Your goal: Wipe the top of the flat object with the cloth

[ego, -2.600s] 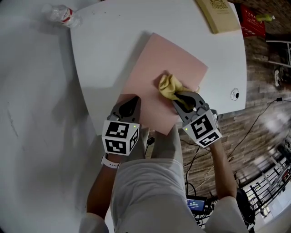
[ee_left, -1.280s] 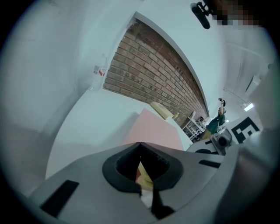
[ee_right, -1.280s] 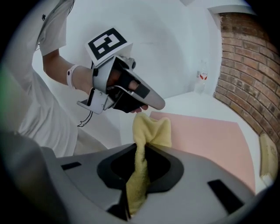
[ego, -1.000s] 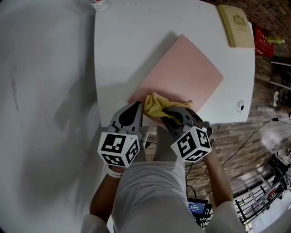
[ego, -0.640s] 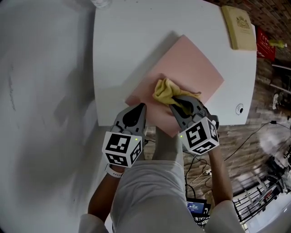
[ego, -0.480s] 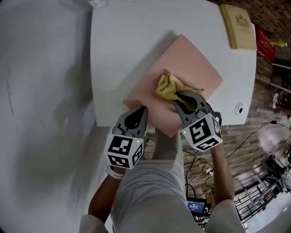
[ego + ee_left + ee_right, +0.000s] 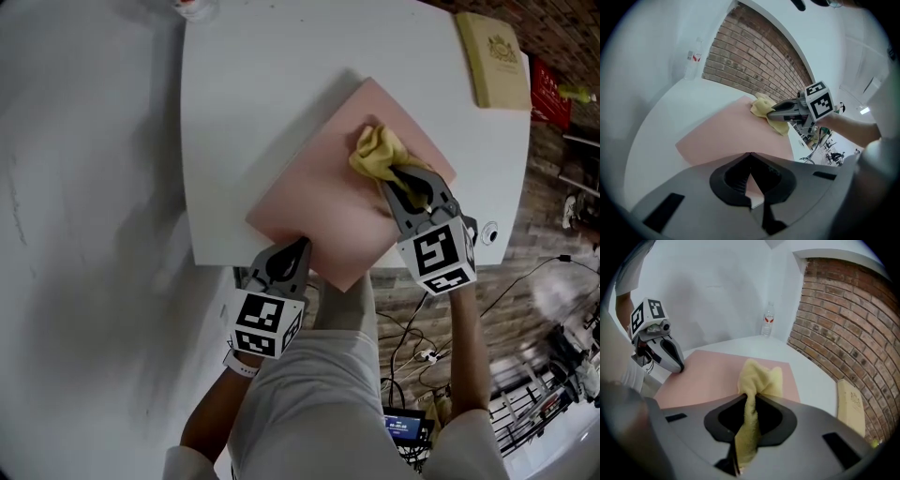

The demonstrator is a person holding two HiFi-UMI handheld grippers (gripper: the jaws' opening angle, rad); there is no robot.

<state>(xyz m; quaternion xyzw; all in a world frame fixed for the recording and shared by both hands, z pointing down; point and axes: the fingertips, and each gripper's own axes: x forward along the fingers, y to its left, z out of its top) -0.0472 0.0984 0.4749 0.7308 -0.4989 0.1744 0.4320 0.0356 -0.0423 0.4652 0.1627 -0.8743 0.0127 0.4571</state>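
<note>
On white tabletop (image 7: 244, 84), flat pink rectangular sheet (image 7: 323, 187) lies skewed, near corner overhanging near table edge. Left gripper (image 7: 296, 247): jaws closed together, pinching sheet's near edge. Right gripper (image 7: 405, 178): jaws clamped on crumpled yellow cloth (image 7: 378, 150) — cloth rests on sheet close to far-right edge. Bare pink stretches left and near of cloth; tan book (image 7: 492, 47) far right, well apart.

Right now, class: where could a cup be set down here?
Bare: table left of the pink sheet; far strip between bottle and book. Crowded: near edge, left tool and right tool, with cloth, on the sheet.
</note>
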